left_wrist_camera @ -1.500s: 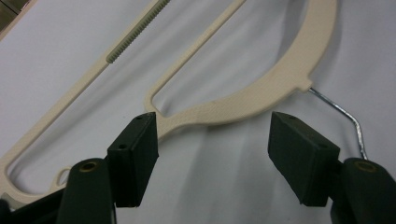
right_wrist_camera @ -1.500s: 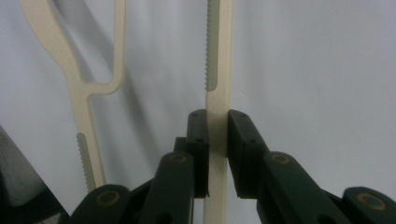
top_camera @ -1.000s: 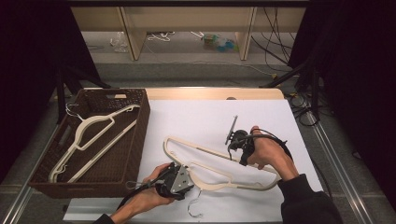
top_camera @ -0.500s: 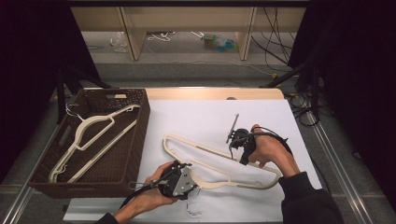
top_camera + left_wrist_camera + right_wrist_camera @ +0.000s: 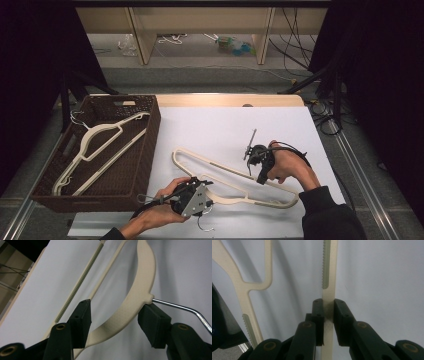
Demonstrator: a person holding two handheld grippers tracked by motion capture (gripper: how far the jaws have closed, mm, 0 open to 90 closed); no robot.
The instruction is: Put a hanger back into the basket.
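Hanger (image 5: 235, 182) bar clamped in right tongs (image 5: 328, 312); neck between closing, unclamped left tongs (image 5: 113, 317).

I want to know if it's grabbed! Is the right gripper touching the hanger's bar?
Touching. In the right gripper view, the right gripper has both pads pressed on the hanger bar.

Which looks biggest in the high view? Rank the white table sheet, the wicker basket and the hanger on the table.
1. White table sheet
2. Wicker basket
3. Hanger on the table
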